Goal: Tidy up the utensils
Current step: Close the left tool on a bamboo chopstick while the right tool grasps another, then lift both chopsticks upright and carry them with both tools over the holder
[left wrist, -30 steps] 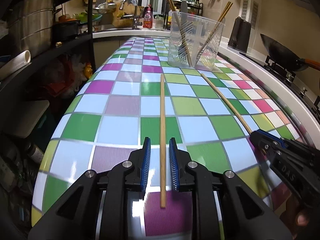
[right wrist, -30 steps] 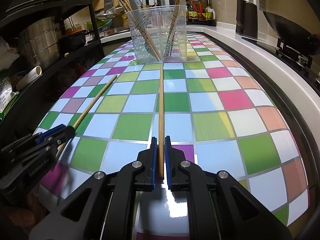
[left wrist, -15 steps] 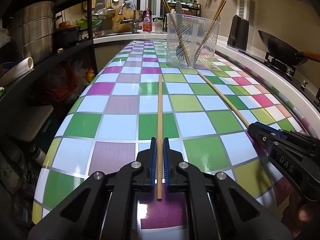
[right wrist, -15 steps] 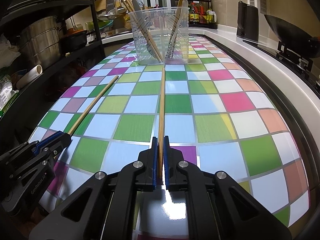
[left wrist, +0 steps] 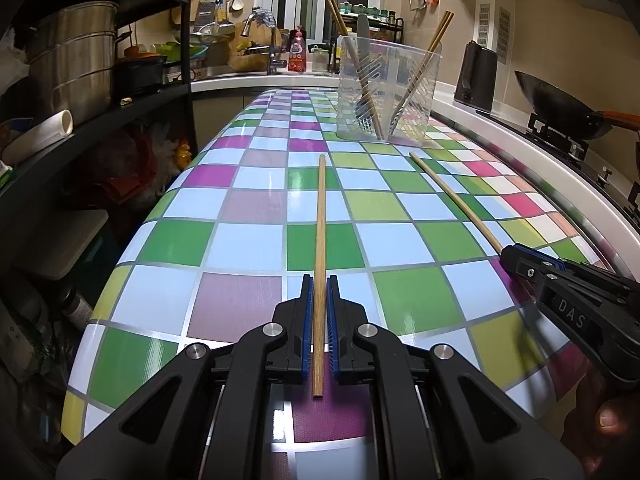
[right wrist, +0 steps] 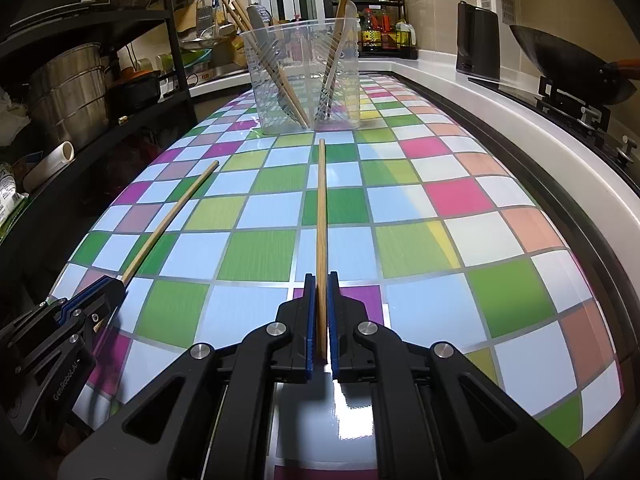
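Checkered table (left wrist: 248,244) – clear tub (left wrist: 386,92)

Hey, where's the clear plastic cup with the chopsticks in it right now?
The clear plastic cup stands at the far end of the checkered table, straight ahead in the right wrist view and up and to the right in the left wrist view, beyond both held chopsticks.

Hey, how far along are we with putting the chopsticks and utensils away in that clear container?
Done: several chopsticks and utensils already stand in the clear container. In hand: the left gripper is shut on one chopstick, the right gripper on another chopstick. Left: both must go into the container. No other loose utensils show on the checkered table.
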A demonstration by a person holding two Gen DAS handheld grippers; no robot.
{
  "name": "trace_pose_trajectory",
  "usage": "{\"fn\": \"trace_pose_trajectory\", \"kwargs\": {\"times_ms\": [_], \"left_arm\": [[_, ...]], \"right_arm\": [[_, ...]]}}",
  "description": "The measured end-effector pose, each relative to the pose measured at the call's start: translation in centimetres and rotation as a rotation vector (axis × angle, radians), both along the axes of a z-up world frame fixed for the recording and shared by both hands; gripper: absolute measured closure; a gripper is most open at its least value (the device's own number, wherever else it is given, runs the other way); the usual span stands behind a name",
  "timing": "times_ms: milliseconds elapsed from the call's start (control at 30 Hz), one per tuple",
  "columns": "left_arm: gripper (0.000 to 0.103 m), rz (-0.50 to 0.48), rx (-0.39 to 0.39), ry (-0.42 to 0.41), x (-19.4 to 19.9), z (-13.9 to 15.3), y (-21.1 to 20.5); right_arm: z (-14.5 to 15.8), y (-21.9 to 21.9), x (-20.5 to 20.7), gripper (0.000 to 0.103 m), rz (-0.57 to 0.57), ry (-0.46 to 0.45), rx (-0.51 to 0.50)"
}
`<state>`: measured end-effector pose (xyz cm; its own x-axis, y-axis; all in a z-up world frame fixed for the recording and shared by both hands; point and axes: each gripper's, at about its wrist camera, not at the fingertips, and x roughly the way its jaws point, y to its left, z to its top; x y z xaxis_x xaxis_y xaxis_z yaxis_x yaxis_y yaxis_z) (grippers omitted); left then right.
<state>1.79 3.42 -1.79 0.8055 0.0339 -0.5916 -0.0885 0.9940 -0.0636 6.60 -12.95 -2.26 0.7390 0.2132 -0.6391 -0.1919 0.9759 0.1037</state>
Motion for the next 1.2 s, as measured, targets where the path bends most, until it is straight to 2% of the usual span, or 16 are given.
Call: {"fn": "trace_pose_trajectory", "kwargs": {"times_ms": [633,900,1200], "left_arm": [[0.096,-0.013,0.001,0.002,0.0,0.2,-0.1],[0.097,-0.015,0.03,-0.085,-0.8,3.1,0.2],[0.097,-0.038,0.1,-0.199,-1.8,6.9,0.1]], "right_arm": [[0.1,0.0,0.1,0.098,0.011,-0.008,-0.004],[3.0,-0.6,-0.5,0.098,0.005,-0.098,0.009],[6.5,-0.6,-1.3,0.098,0.018,-0.215,-0.013]]}}
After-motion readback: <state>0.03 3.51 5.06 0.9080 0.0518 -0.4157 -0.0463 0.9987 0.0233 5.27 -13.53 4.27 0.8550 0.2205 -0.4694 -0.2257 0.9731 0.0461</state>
